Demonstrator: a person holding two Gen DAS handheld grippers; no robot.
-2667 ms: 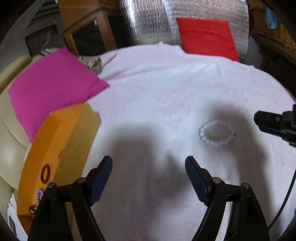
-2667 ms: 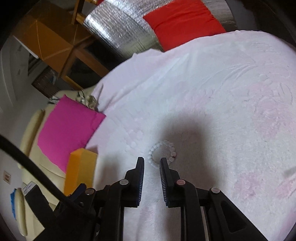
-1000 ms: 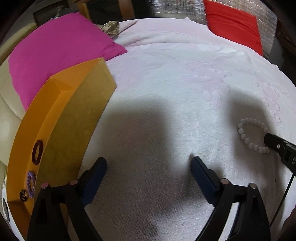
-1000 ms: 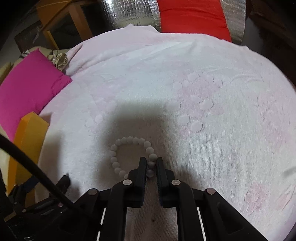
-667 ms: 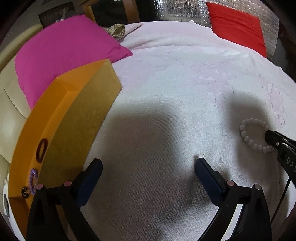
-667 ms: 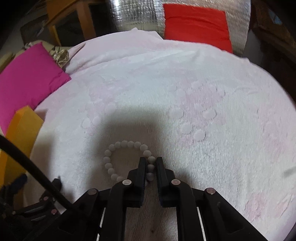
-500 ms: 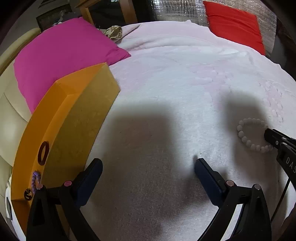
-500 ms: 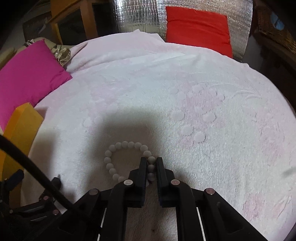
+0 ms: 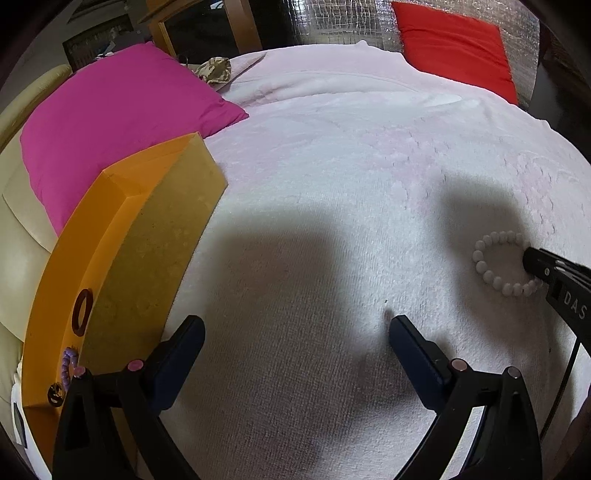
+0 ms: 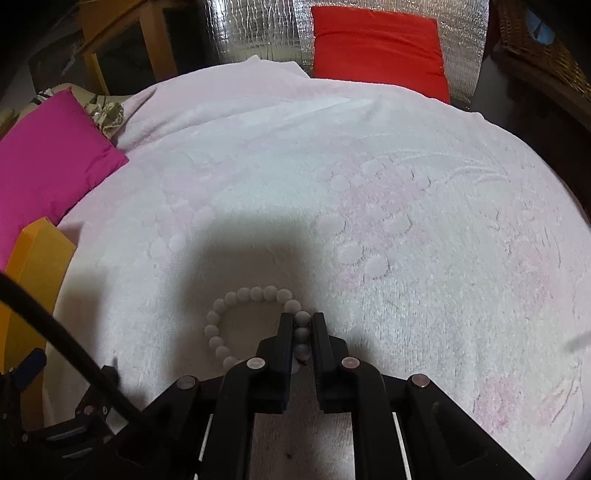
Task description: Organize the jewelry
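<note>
A white bead bracelet [image 10: 236, 302] lies on the pale pink blanket [image 10: 369, 206]. My right gripper [image 10: 302, 325] is shut on the bracelet's right side, beads pinched between its fingers. In the left wrist view the bracelet [image 9: 487, 266] sits at the right with the right gripper's tip on it. My left gripper [image 9: 295, 332] is open and empty, low over the blanket. An orange jewelry box [image 9: 110, 258] stands to its left, holding a dark red ring [image 9: 82, 308], a purple bead bracelet [image 9: 67, 363] and a gold piece [image 9: 55, 393].
A magenta cushion [image 9: 110, 122] lies behind the box. A red cushion [image 10: 376, 44] rests at the far edge against silver foil [image 10: 258, 29]. Wooden furniture [image 10: 122, 22] stands at the back left, a wicker basket [image 10: 543, 48] at the back right.
My right gripper stays closed on the white bracelet and has lifted slightly with it. My left gripper has drifted a little; the box looks slightly farther.
</note>
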